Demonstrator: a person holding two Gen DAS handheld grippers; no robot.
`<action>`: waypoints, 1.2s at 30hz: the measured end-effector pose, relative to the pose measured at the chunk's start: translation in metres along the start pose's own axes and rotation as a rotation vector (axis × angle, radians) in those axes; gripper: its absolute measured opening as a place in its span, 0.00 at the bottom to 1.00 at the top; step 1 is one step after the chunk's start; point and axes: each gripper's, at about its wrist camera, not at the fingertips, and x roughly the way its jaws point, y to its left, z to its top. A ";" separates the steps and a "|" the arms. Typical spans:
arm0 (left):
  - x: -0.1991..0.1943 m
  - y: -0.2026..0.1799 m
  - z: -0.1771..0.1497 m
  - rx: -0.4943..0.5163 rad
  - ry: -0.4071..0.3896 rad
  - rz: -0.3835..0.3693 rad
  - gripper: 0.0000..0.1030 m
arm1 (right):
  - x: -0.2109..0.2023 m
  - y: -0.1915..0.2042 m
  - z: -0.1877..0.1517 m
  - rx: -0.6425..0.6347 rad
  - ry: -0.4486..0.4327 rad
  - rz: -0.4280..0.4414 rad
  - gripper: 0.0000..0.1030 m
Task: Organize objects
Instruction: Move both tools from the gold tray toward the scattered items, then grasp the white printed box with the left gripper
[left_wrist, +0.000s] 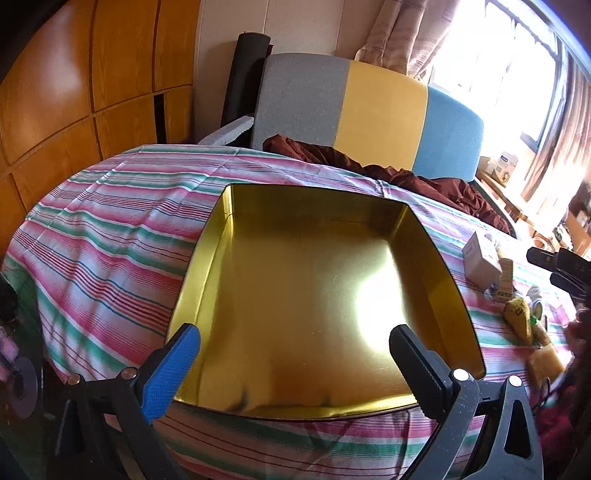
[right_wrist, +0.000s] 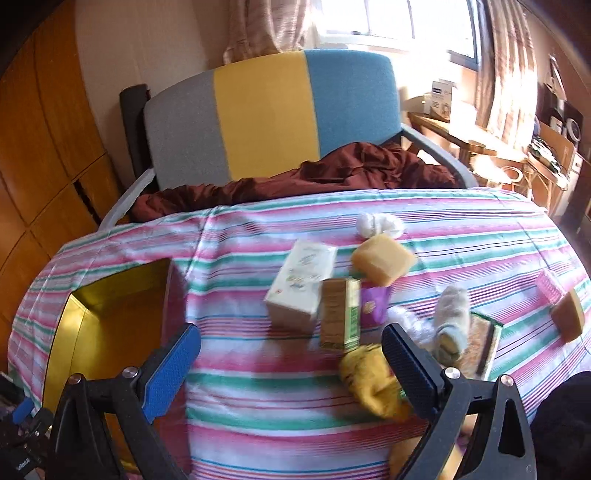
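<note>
Green-gold carton (right_wrist: 339, 314) stands upright (blurred) beside white box (right_wrist: 301, 284).

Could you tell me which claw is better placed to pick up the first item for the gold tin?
Right. The right claw is open, facing the green-and-gold box; the left claw, also open, faces only the empty gold tin.

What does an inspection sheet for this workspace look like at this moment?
Surface: striped tablecloth, wrinkled.
Job's things: gold tin, open, nothing inside; white box, green carton, yellow sponge, yellow plush toy lie loose to its right.
Clutter: white cloth wad, second sponge.
Grippers: left gripper open over the tin; right gripper open, holding nothing.
Cables: nothing seen.
Surroundings: tricolour chair with maroon fabric, window.
</note>
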 end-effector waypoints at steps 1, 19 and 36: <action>0.000 -0.003 0.002 -0.005 -0.006 -0.013 1.00 | 0.001 -0.016 0.006 0.025 -0.017 -0.024 0.97; 0.031 -0.127 0.052 0.226 0.011 -0.176 1.00 | 0.035 -0.144 0.008 0.387 0.003 -0.048 0.97; 0.143 -0.291 0.102 0.461 0.169 -0.223 1.00 | 0.029 -0.155 0.008 0.445 -0.013 0.024 0.97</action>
